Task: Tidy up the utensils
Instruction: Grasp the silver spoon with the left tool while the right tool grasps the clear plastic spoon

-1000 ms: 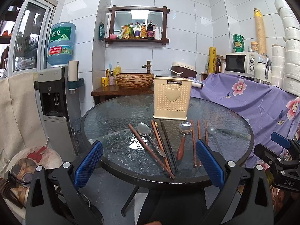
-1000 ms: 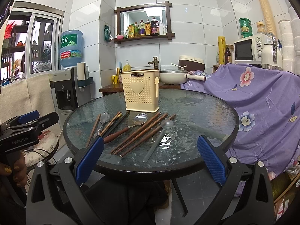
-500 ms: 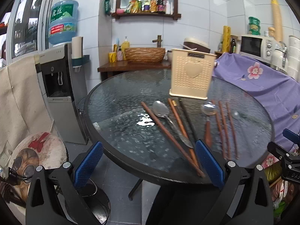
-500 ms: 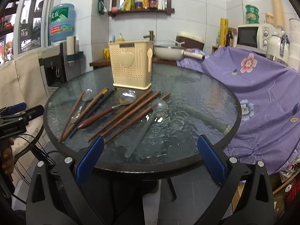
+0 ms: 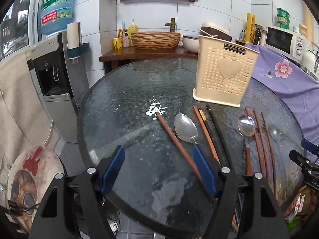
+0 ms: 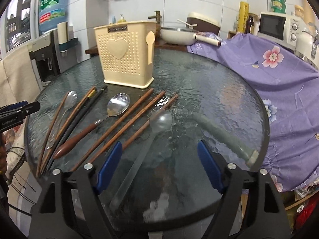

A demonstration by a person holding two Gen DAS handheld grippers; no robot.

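A cream perforated utensil holder (image 5: pixel 223 75) (image 6: pixel 125 55) stands on the round glass table (image 5: pixel 129 91) (image 6: pixel 209 91). In front of it lie several brown and black chopsticks, a metal spoon (image 5: pixel 185 127), a wooden-handled spoon (image 5: pixel 246 128) (image 6: pixel 117 105) and a clear plastic spoon (image 6: pixel 161 120). My left gripper (image 5: pixel 158 153) hovers over the near table edge with its jaws closing. A brown chopstick (image 5: pixel 171 135) on the glass runs between its fingers, untouched. My right gripper (image 6: pixel 159 147) is also closing, and the clear spoon's handle lies between its fingers without contact.
A water dispenser (image 5: pixel 57 69) stands left of the table, with a cushioned stool (image 5: pixel 30 175) nearer. A purple flowered cloth (image 6: pixel 279 75) covers the counter on the right, with a microwave (image 6: pixel 279 25) on it. A woven basin (image 5: pixel 155 39) sits on a wooden counter behind.
Both grippers have come forward over the table edge and tipped downward, so the utensils look larger. The fingers of both now stand closer together than before.
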